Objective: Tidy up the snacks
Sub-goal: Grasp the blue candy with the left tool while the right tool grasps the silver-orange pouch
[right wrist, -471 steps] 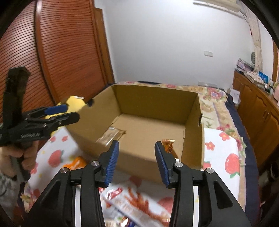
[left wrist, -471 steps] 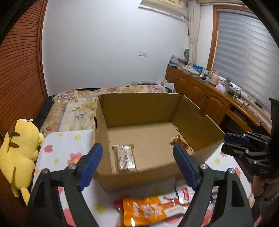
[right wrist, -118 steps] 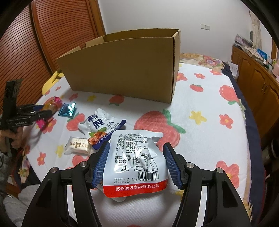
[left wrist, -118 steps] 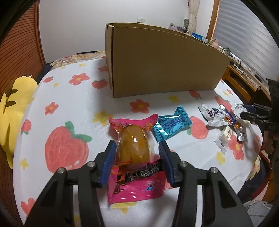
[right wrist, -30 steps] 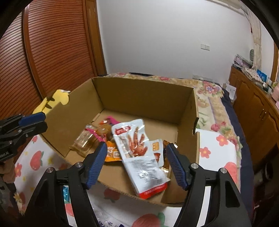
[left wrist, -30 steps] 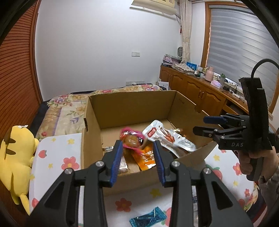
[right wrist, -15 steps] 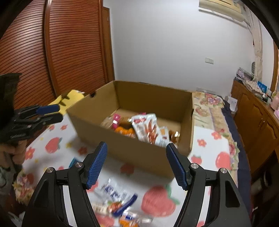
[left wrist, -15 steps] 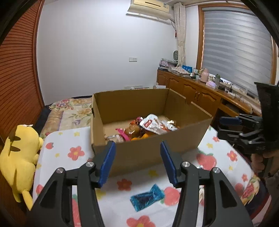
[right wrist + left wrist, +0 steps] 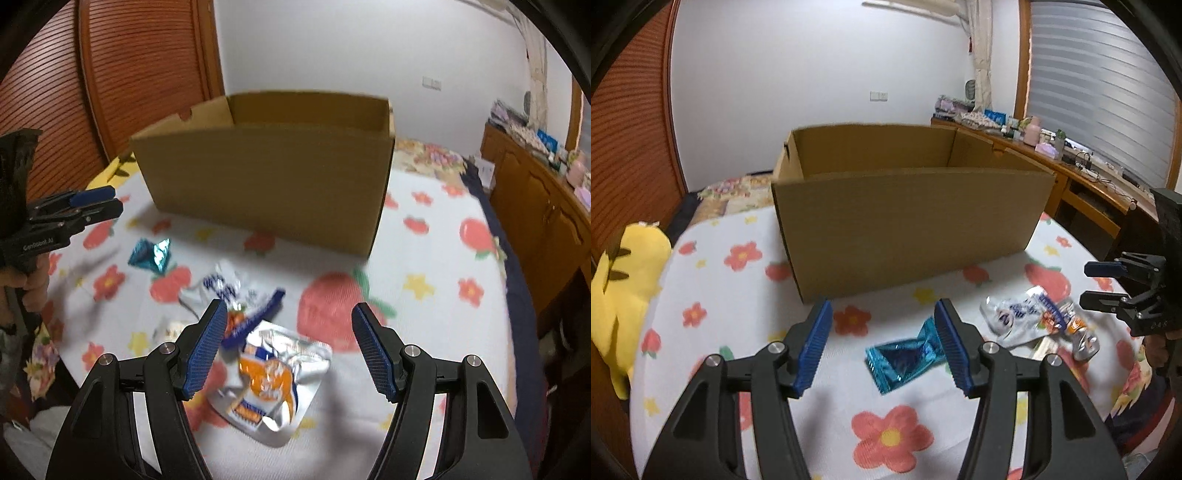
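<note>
Before the brown cardboard box (image 9: 908,218), the left gripper (image 9: 882,347) gapes wide, empty; the teal foil candy wrapper (image 9: 905,358) lies just ahead, slanting rightward; from the right wrist, the right gripper (image 9: 290,350) gapes over the silver-and-orange snack pouch (image 9: 273,380), nearer it.

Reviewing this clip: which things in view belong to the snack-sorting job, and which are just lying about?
Belongs to the job:
cardboard box
blue candy wrapper
silver and orange packet
white and blue packet
left claw, open
right claw, open

Just lying about:
yellow plush toy
wooden sideboard
</note>
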The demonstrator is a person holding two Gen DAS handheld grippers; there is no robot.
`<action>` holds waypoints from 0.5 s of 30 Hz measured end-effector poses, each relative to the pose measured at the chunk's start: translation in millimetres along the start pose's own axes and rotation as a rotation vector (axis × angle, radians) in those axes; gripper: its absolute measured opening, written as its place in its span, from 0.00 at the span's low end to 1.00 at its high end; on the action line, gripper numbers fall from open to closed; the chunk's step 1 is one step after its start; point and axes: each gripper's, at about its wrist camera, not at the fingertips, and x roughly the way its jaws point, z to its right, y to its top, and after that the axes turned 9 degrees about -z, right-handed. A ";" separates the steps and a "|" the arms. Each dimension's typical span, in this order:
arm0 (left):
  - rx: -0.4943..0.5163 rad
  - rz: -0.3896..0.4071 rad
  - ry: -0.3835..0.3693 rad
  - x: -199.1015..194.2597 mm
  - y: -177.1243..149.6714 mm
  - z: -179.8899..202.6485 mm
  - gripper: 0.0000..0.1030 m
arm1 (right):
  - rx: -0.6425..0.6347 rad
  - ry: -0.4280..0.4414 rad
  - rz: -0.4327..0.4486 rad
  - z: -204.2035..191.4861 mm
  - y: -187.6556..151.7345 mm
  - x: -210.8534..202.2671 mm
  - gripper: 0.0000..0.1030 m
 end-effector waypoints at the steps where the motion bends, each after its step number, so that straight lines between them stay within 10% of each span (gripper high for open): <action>1: -0.003 -0.006 0.002 2.2 -2.1 -0.9 0.57 | 0.002 0.000 -0.004 0.6 -2.3 1.6 0.69; 15: 0.014 -0.017 0.003 11.9 -17.7 3.1 0.78 | 0.007 -0.044 -0.053 -8.9 -21.6 21.7 0.69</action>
